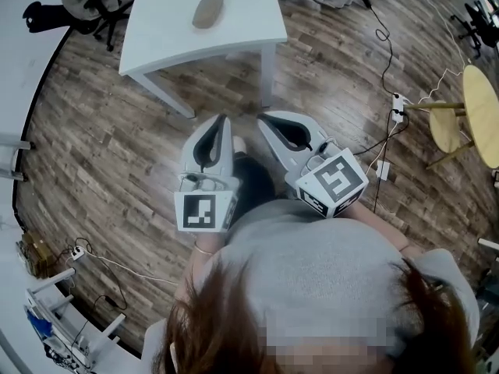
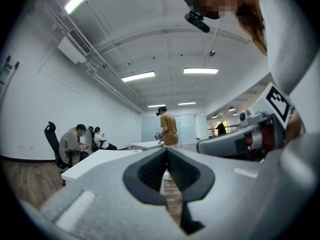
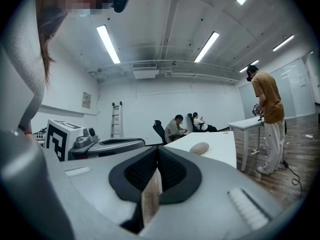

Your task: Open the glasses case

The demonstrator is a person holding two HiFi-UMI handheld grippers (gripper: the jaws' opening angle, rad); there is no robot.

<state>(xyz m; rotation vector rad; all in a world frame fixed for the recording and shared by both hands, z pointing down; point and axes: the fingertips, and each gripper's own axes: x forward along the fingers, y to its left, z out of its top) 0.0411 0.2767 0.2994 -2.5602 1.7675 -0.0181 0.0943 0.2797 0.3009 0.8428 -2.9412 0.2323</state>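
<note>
A beige oval glasses case point(image 1: 208, 10) lies shut on a white table point(image 1: 164, 33) at the top of the head view, and it shows on the tabletop as the same case point(image 3: 199, 148) in the right gripper view. My left gripper point(image 1: 224, 121) and right gripper point(image 1: 263, 121) hover side by side over the wooden floor, short of the table's near edge. Both are shut with nothing between their jaws. In the left gripper view the left gripper point(image 2: 167, 151) points level toward the white table point(image 2: 100, 160). The right gripper point(image 3: 158, 151) points at the table too.
A round wooden side table point(image 1: 477, 119) stands at the right, with cables and a power strip point(image 1: 398, 107) on the floor. Seated people point(image 2: 72, 144) and a standing person point(image 2: 168, 127) are further back in the room. A ladder point(image 3: 116, 120) leans on the far wall.
</note>
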